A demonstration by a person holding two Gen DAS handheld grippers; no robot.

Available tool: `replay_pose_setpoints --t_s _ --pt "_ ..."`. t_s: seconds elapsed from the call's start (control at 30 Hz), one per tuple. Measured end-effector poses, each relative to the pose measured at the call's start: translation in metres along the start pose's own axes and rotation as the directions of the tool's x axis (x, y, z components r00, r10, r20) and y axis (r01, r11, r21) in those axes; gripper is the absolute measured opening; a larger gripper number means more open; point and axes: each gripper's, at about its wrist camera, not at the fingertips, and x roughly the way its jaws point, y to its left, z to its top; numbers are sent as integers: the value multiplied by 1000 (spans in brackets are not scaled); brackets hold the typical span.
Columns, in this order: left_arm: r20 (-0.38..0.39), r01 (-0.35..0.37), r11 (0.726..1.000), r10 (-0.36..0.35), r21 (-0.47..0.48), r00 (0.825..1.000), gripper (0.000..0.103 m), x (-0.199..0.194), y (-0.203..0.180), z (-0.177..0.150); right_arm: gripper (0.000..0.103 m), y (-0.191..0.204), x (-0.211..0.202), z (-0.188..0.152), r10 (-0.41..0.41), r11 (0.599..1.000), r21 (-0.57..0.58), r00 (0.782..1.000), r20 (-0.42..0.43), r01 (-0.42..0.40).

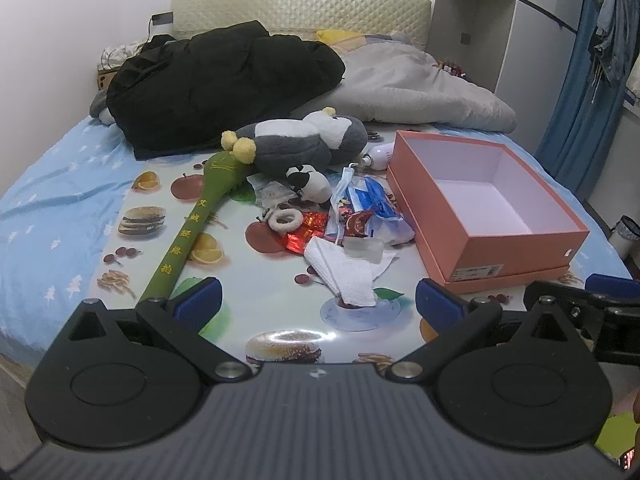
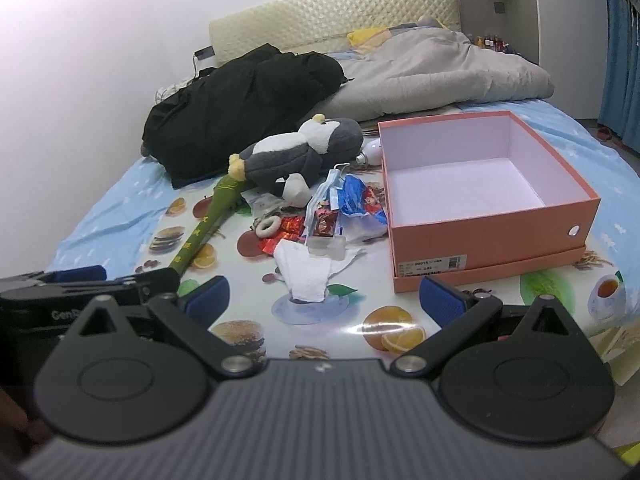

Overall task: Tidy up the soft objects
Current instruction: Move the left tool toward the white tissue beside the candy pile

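Soft grey-and-white plush penguin (image 1: 308, 140) lies on its side on the fruit-printed plastic sheet (image 1: 248, 280) covering the bed, its yellow feet touching the head of a long green fabric mallet (image 1: 192, 228). Just right of the clutter of wrappers stands an open, empty salmon-pink cardboard box (image 1: 480, 208). Left gripper (image 1: 318, 304) and right gripper (image 2: 322, 300) both hover over the sheet's near edge, jaws spread wide, holding nothing.

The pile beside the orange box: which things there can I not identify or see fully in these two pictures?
- White device: in both views mostly hidden behind the orange box and the grey plush toy.
- Small black-and-white plush: partly covered by the grey plush toy; its shape is unclear.
- Box label: print too small to read.
- Green padded stick: lower end hidden by the left tool.
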Motion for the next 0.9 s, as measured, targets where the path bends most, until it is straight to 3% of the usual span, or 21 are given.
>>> replay_pose_setpoints --t_s 0.47,0.77,0.9 --pt "4 -7 1000 7 -2 1000 103 1 1 0 103 2 0 -4 6 1000 -10 1000 21 -5" --pt "-14 -16 1000 16 0 1000 103 13 8 -7 103 0 17 -9 40 999 31 998 -43 -39" --pt "-17 -29 1000 29 -9 999 103 19 15 -9 103 2 21 -5 41 999 15 999 -33 -40"
